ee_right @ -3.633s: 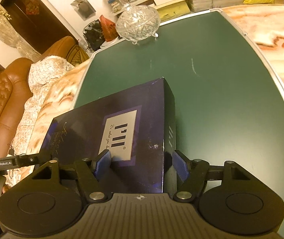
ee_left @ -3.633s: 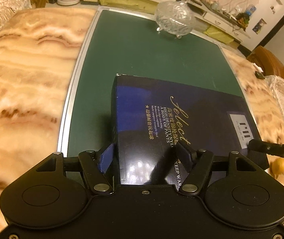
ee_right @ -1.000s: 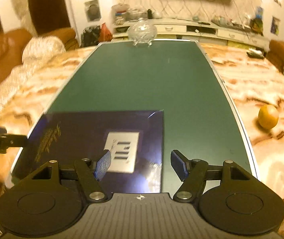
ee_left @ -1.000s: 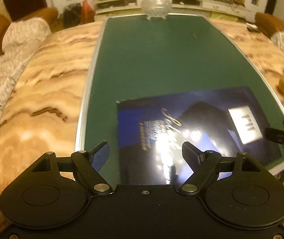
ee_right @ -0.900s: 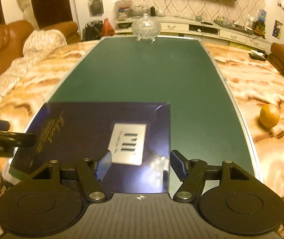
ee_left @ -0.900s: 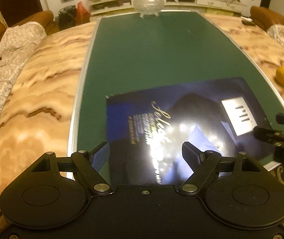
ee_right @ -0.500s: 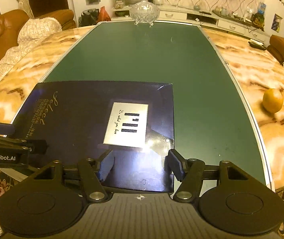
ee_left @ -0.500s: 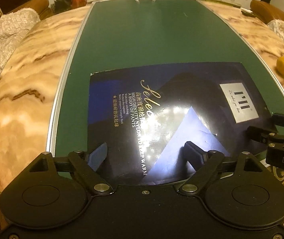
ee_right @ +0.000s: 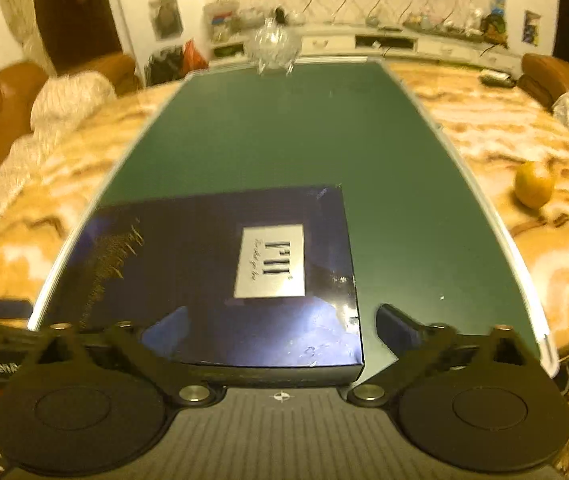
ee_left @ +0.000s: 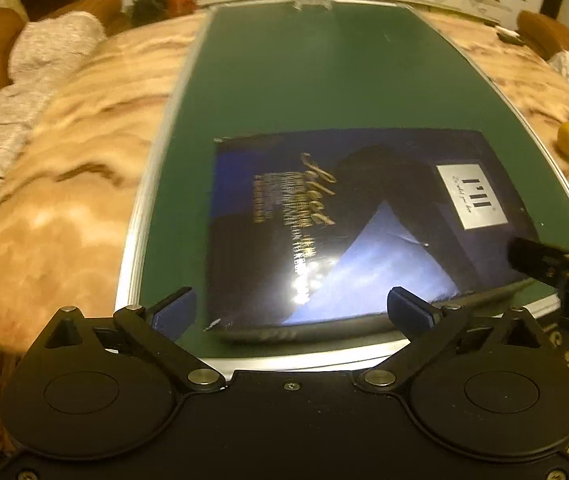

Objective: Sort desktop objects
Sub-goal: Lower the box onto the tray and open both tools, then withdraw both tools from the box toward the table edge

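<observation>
Green mat [ee_left: 324, 80]; both tools wide open, empty, flanking box [ee_left: 348, 216].

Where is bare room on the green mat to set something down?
The green mat is bare between the dark blue box and the crystal lidded bowl. A narrower bare strip lies right of the box. The near edge is crowded by the box and both grippers.

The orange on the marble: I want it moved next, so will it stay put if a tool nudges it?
Probably not. The orange looks round and rests loose on the smooth marble tabletop, so a nudge would likely roll it. Its skin looks firm, so a gentle squeeze should hold.
</observation>
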A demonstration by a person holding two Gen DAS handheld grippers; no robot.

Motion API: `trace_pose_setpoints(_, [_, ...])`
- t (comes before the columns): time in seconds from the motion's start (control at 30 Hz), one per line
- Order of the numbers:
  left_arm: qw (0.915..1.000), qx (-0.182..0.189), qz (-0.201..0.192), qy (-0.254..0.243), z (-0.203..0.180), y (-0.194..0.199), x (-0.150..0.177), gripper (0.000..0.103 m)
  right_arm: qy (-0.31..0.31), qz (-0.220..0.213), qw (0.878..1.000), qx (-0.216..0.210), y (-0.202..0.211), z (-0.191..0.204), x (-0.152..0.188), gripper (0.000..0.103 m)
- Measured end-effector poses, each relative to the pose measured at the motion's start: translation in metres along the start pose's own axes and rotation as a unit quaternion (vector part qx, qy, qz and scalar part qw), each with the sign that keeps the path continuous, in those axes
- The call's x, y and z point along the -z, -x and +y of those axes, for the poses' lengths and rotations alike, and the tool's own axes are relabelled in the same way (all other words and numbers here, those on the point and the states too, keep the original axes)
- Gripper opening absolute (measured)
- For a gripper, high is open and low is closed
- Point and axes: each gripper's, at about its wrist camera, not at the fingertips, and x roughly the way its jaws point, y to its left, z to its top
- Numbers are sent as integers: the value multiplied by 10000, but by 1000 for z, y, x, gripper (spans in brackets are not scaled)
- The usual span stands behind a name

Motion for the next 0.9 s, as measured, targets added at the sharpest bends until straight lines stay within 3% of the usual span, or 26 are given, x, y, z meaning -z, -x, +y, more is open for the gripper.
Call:
trace_pose_setpoints(0.13, [9992,-343,-102,160,13,32,9,103,59,170,9996,212,29,15,5,103])
trace_pose_setpoints(0.3, [9986,-256,-188,431,28,65,21,103,192,428,9979,439,62,34,16,103])
trace_pose_setpoints(0.43, [9979,-355,-261,470,29,85,30,103,430,429,9961,648,83,50,26,103])
trace_pose_setpoints(0.57, [9962,-694,-401,343,20,104,35,103,509,436,9949,757,96,57,31,103])
trace_pose_setpoints(0.8, [9972,-494,-490,277,9,123,42,103,383,423,9957,732,105,58,34,103])
trace_pose_setpoints(0.9, [9963,-594,-538,302,9,128,45,103,368,416,9959,718,110,59,33,103])
